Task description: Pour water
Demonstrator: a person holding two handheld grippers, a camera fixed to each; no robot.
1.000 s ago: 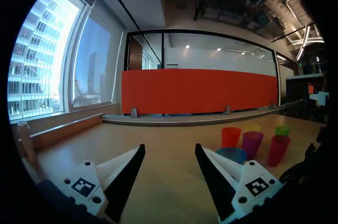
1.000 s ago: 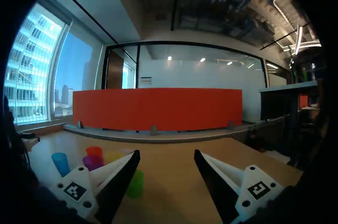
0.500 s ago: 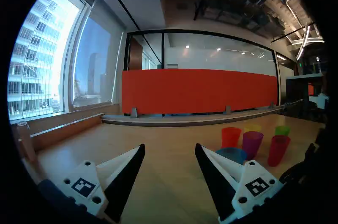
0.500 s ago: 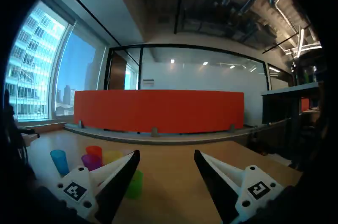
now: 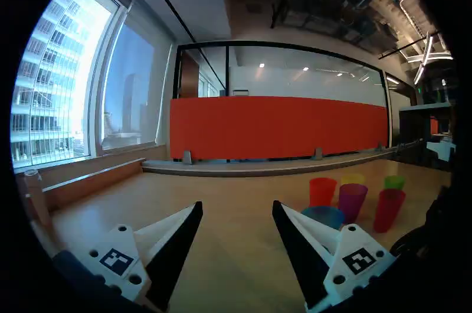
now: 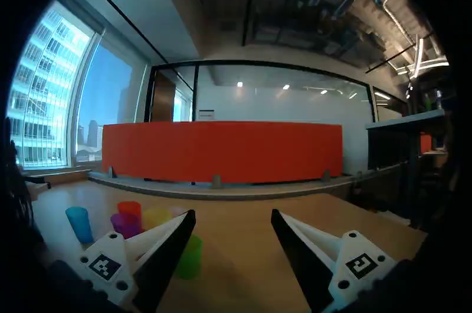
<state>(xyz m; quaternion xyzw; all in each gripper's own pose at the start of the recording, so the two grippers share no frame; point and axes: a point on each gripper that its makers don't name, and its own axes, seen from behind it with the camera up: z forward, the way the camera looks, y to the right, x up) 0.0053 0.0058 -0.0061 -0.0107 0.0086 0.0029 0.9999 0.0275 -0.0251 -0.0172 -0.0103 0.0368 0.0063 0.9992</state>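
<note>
The left gripper (image 5: pixel 236 206) and right gripper (image 6: pixel 233 212) are both spread and empty above the table (image 5: pixel 224 195). Right of the left gripper stand the blue cup (image 5: pixel 323 217), purple cup (image 5: pixel 352 202), pink cup (image 5: pixel 389 209) and orange cup (image 5: pixel 321 191). In the right gripper view the green cup (image 6: pixel 192 257) sits near, beside its left finger

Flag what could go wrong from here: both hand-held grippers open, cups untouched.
1. The translucent purple plastic cup stands close between the orange plastic cup and the pinkish-red plastic cup; closing on one may tip a neighbour.
2. The green plastic cup sits partly behind a finger of the open right hand-held gripper; a sideways swing could clip it.
3. Which cup holds water cannot be told; a wrong pick is possible.
</note>
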